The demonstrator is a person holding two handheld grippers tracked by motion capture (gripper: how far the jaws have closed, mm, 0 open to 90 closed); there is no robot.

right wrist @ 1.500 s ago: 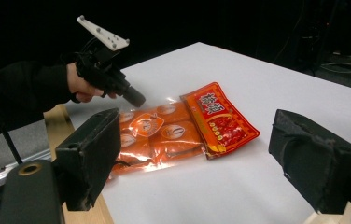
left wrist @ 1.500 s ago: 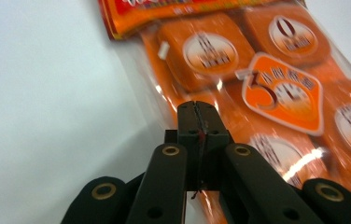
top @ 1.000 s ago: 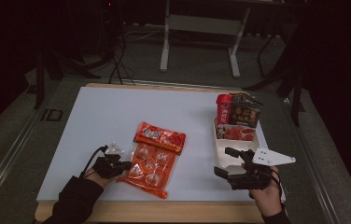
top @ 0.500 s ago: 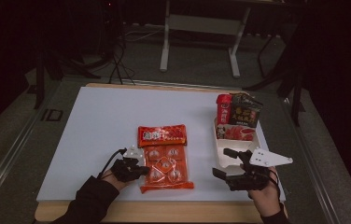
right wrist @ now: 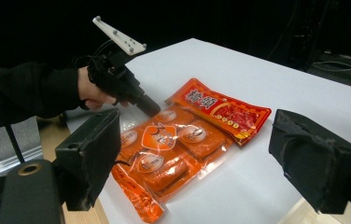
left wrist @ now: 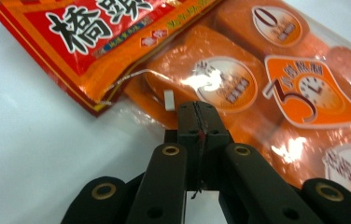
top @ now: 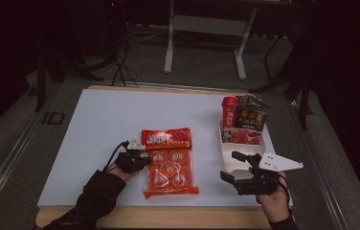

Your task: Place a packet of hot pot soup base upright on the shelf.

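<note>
White table [top: 96,124]: orange snack packet [top: 170,167], left gripper [top: 142,159] touching its edge; right gripper [top: 233,167] beside white tray [top: 228,158] of packets.

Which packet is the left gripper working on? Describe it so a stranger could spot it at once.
On the white table, look near the front edge, left of the white tray of snacks. The orange packet lies flat there, its clear front showing several orange blocks under a red header; the shut left gripper touches its left edge, and nothing else lies flat.
</note>
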